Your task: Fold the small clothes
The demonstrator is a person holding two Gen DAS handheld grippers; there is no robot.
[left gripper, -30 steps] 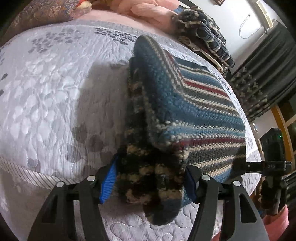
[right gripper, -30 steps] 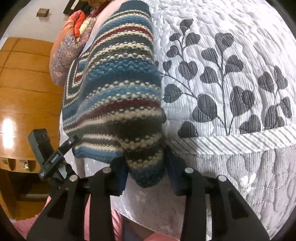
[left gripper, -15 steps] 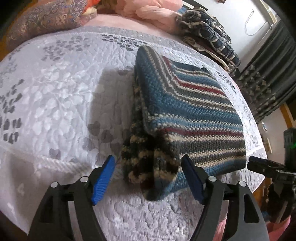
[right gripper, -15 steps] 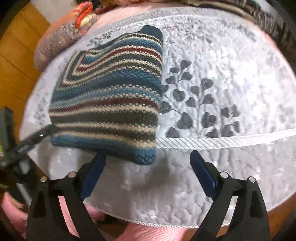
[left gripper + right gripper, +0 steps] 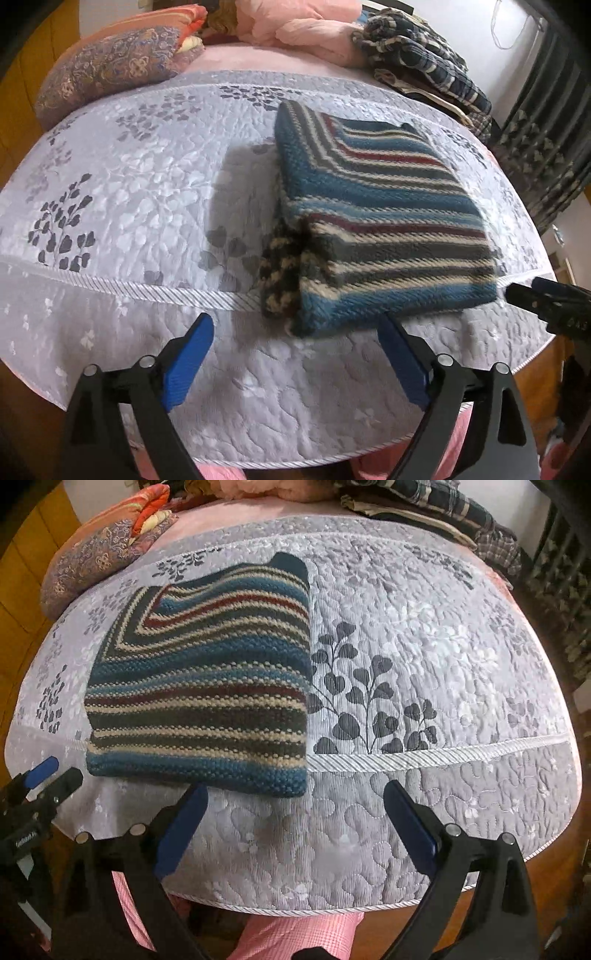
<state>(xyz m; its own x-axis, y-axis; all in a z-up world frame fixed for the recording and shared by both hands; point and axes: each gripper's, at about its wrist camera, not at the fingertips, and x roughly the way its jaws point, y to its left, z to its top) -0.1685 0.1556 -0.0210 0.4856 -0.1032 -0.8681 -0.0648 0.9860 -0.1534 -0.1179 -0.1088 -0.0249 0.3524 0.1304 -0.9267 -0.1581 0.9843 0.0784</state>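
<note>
Two tools hang just short of a folded striped sweater (image 5: 376,221) that lies flat on a bed's grey quilt (image 5: 129,192), near the quilt's front edge. The left tool (image 5: 295,354) has its blue-padded fingers (image 5: 188,362) spread wide, holding nothing; the sweater's near left corner, where darker inner layers show at the fold, sits just beyond the gap between them. The right tool (image 5: 293,823) is likewise spread and empty, its left finger (image 5: 181,827) just beside the sweater's near edge, its right finger over bare quilt. In the right wrist view the sweater (image 5: 207,686) rests left of a dark leaf print (image 5: 369,701), and the left tool's tip shows at the frame's left edge. A white corded seam (image 5: 424,757) runs across the quilt under the sweater's front part. A patterned pillow (image 5: 107,74) lies at the far left of the bed, pink cloth (image 5: 306,26) behind, and a heap of dark checked clothes (image 5: 424,62) at the far right. Pink checked fabric (image 5: 295,938) shows below the quilt's edge.
</note>
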